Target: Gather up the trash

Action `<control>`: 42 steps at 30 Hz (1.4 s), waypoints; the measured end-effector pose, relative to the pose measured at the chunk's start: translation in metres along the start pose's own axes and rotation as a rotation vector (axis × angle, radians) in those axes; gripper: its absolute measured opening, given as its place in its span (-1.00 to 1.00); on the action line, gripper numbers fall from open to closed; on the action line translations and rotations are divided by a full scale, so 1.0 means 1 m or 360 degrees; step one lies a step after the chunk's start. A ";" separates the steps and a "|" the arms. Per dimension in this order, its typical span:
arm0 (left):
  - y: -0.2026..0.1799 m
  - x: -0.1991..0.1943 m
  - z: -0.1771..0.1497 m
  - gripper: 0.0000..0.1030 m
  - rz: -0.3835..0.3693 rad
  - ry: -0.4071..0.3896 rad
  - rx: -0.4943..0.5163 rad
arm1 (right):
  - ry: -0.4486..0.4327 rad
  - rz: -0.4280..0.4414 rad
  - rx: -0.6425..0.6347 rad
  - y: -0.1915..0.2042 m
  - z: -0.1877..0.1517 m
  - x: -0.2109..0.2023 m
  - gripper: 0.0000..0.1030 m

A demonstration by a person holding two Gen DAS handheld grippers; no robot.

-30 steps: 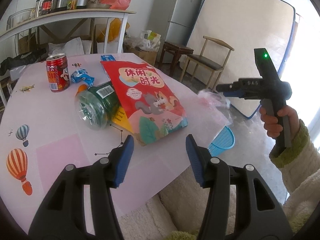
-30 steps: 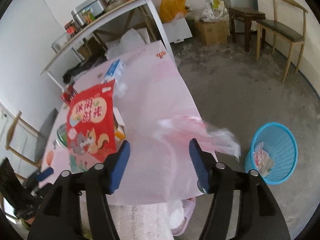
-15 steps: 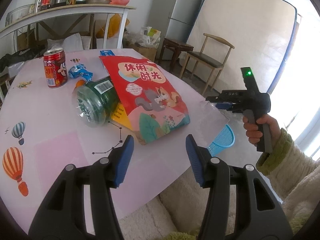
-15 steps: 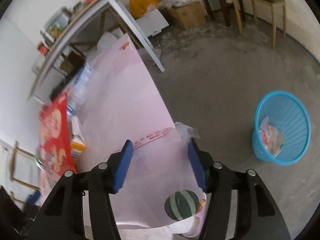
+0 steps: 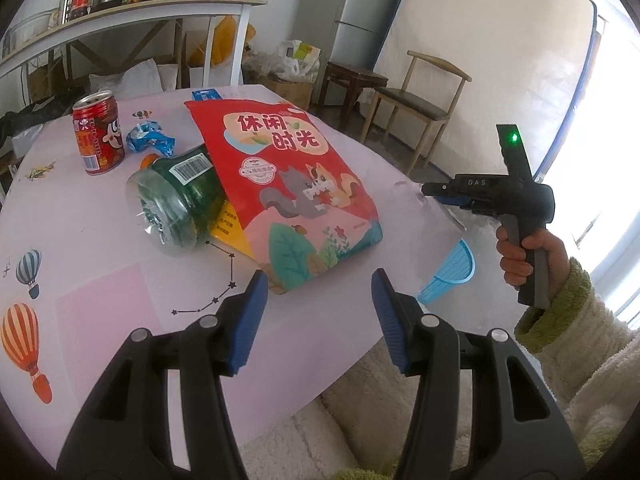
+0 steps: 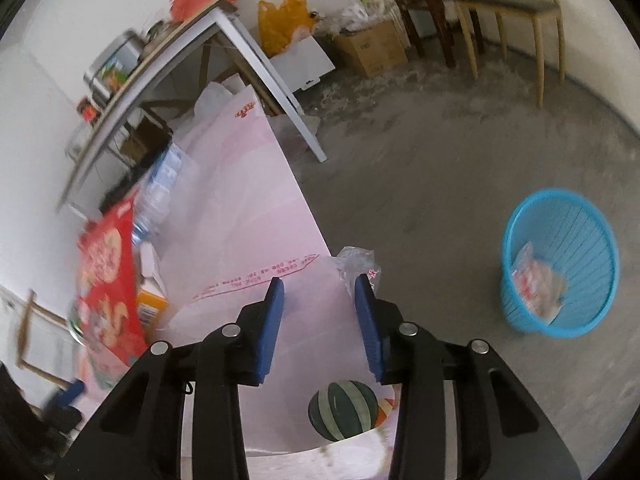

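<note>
Both grippers are apart. Right gripper (image 6: 319,320) reaches for the clear bag (image 6: 356,258) at the tabletop (image 5: 100,232) edge; next, pinch it, then bin (image 6: 560,264). Left gripper (image 5: 319,314) waits, holding nothing.

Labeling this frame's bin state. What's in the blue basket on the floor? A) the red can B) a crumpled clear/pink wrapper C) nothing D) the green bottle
B: the right wrist view shows a crumpled wrapper lying inside the blue basket; the red can and green bottle are on the table.
</note>
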State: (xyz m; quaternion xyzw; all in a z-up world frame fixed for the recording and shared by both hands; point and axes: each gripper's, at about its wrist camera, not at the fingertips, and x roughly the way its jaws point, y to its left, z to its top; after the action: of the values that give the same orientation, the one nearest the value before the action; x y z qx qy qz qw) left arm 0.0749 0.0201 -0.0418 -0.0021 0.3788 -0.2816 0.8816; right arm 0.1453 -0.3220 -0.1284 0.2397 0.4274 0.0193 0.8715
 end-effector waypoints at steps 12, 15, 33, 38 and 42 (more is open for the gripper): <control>-0.066 0.022 0.054 -0.10 -0.0205 -0.0088 0.0228 | -0.0018 0.0050 -0.0116 -0.004 0.008 0.000 -0.45; -0.095 0.049 0.071 -0.32 -0.0211 -0.0085 0.0388 | 0.0010 0.0146 -0.0086 -0.014 0.009 0.001 -0.46; -0.138 0.178 0.075 -0.88 0.0034 0.0379 0.0643 | -0.0030 0.0704 0.0169 -0.065 0.002 0.004 -0.44; -0.137 0.176 0.078 -0.88 0.0034 0.0397 0.0641 | -0.0215 0.0652 0.0151 -0.083 -0.001 -0.039 -0.07; -0.135 0.174 0.080 -0.88 0.0039 0.0410 0.0636 | -0.0260 0.0368 0.0068 -0.096 -0.014 -0.059 0.04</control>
State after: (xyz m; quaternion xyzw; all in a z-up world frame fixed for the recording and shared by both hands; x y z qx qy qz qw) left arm 0.1581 -0.1970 -0.0719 0.2132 0.4249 -0.3381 0.8122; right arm 0.0808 -0.4153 -0.1346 0.3065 0.3248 0.0908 0.8901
